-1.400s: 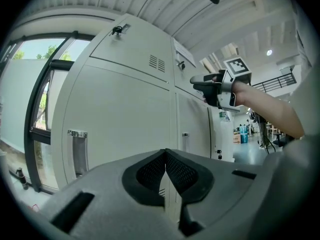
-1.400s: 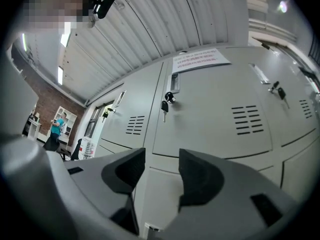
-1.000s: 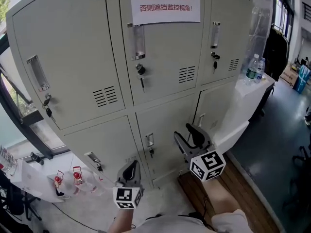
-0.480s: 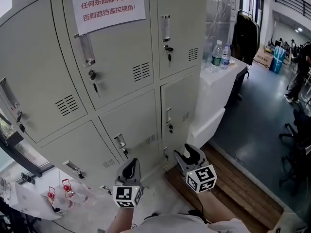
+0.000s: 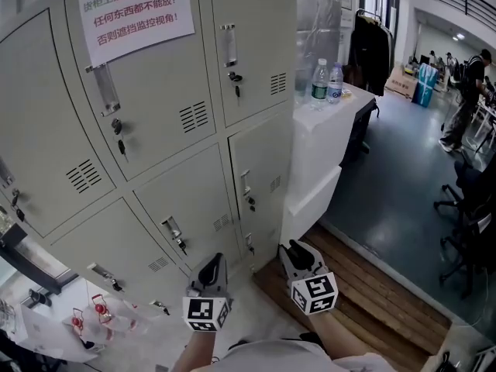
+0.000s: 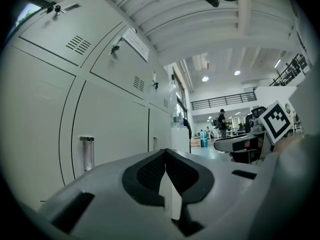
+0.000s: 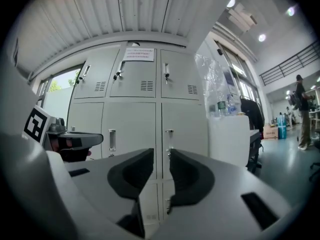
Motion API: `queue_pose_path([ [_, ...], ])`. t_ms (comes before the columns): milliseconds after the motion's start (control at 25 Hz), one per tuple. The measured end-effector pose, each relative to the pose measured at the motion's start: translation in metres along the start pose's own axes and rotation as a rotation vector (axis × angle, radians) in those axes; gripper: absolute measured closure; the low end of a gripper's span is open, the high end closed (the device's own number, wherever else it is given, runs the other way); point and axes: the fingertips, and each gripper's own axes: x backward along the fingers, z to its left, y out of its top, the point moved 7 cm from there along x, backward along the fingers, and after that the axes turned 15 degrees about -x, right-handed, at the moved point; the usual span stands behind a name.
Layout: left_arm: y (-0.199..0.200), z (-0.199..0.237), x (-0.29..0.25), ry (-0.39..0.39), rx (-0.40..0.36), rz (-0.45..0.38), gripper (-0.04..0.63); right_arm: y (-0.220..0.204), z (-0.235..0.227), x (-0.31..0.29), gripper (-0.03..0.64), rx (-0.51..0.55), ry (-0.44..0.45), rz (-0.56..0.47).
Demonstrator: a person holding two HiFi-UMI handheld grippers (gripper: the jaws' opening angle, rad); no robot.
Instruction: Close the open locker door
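Note:
The grey lockers (image 5: pixel 186 122) fill the left of the head view, and every door I can see lies flush with its frame, the lower right door (image 5: pixel 260 180) included. The right gripper view faces the same lockers (image 7: pixel 145 114) head-on. My left gripper (image 5: pixel 209 265) hangs low before the bottom row, pointing at it; its jaws meet, shut on nothing (image 6: pixel 165 154). My right gripper (image 5: pixel 299 251) is beside it, short of the lower right door. Its jaws have just been closing, and a narrow gap with nothing in it remains (image 7: pixel 161 156).
A white counter (image 5: pixel 329 142) adjoins the lockers on the right, with two water bottles (image 5: pixel 318 80) on top. A wooden floor strip (image 5: pixel 372 289) runs along it. A dark coat (image 5: pixel 370 53) hangs behind, office chairs (image 5: pixel 465 223) stand at right, and a paper notice (image 5: pixel 138 10) hangs on an upper door.
The lockers have slid left in the head view. Both grippers have dropped lower and back from the doors. The right gripper's jaws stand much narrower than before.

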Motion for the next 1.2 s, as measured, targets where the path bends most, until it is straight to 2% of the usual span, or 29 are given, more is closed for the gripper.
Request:
queue_pose_path([
  [80, 0.0, -0.004, -0.001, -0.005, 0.002, 0.001, 0.586, -0.001, -0.002, 0.003, 0.57, -0.007, 0.008, -0.004],
  [200, 0.0, -0.007, -0.002, -0.01, 0.004, 0.004, 0.586, -0.003, -0.003, 0.007, 0.592, -0.014, 0.005, -0.006],
  [600, -0.001, -0.013, -0.004, -0.02, 0.007, 0.008, 0.586, -0.005, -0.006, 0.011, 0.604, -0.03, -0.037, -0.013],
  [1200, 0.0, -0.016, -0.007, -0.03, 0.002, 0.012, 0.586, -0.008, -0.009, 0.011, 0.604, -0.039, -0.039, -0.003],
])
